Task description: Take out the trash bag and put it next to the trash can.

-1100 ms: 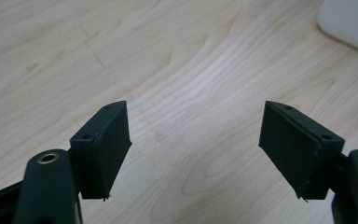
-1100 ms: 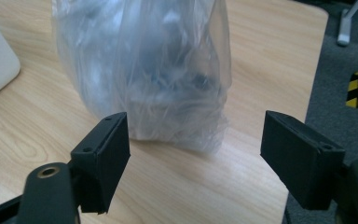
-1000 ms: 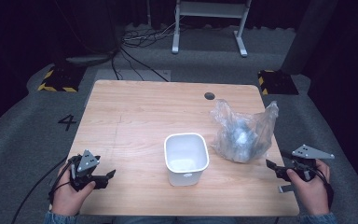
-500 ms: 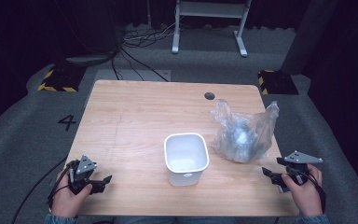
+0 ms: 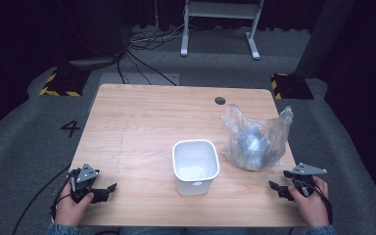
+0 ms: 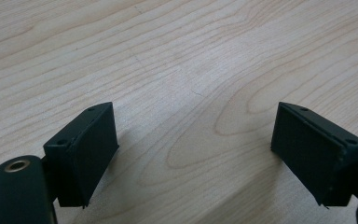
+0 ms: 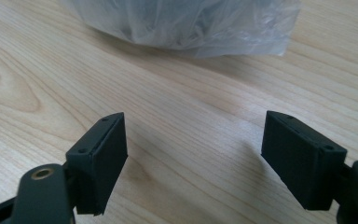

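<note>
Both of my hands have come down since the earlier pictures, from just above the near corners to low over the wood, and the bag and the tub have not shifted. Across the wooden table (image 5: 142, 122), the biggest thing before me, the grain runs bare between my two sides. Next in size is the crumpled clear plastic bag (image 5: 255, 139), lying toward my right on the far half of the right side, with something dark and bluish bundled inside that I cannot make out; in the right gripper view the same bag (image 7: 186, 21) sits just beyond my jaws, apart from them, not touched. The white plastic tub (image 5: 196, 165) stands upright near the middle of the near edge, its mouth up, just left of the bag and not touching it. My right gripper (image 5: 280, 190) rests low at the near right corner, nearest the bag, its jaws standing wide with only bare wood between them. My left gripper (image 5: 106, 192) is at the near left corner, well apart from the tub; its jaws have just been opening and stand wide, nothing between them but wood grain, as the left gripper view (image 6: 193, 154) shows.
</note>
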Motion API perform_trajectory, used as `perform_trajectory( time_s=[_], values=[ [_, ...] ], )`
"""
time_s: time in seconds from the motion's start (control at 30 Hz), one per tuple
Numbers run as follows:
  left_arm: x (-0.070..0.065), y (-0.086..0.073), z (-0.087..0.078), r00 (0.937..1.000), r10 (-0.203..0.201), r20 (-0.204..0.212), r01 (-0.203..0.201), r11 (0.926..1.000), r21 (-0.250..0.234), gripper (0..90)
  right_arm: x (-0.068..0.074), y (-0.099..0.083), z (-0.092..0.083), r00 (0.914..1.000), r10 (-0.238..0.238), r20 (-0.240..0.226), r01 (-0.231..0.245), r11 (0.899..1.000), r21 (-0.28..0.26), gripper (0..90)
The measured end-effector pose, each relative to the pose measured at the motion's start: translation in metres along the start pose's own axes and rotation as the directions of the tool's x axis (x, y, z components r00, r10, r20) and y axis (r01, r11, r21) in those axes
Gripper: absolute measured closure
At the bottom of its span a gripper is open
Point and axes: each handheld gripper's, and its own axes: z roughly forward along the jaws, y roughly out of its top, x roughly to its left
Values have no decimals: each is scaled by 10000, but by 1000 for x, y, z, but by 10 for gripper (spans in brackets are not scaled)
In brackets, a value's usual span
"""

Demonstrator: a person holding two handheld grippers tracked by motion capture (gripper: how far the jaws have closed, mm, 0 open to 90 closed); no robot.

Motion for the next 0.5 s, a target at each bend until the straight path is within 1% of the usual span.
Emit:
perform_trajectory(
  time_s=[0.07,0.1,0.13,0.17,0.27,0.3,0.5],
  values=[
    [0,0,0,10000,19,-27,-19,10000,9,127,0,-1,2,10000,11,9,-11,10000,5,217],
    [0,1,1,10000,15,-66,-14,10000,27,120,1,-3,8,9999,44,101,-40,9993,-364,160],
    [0,1,1,10000,15,-66,-14,10000,27,117,1,-4,10,9998,93,153,-85,9985,-548,145],
    [1,1,1,10000,29,-60,-29,10000,48,114,1,-4,11,9999,78,148,-69,9981,-604,143],
    [1,1,1,10000,14,-86,-14,10000,23,107,1,-3,12,9999,76,141,-68,9981,-613,139],
    [1,1,2,9999,-102,-93,102,9999,24,107,1,-3,13,9999,41,145,-33,9982,-601,134],
    [1,1,2,9999,-100,-117,100,9999,27,107,1,-2,13,9999,31,147,-23,9982,-597,129]
  ],
)
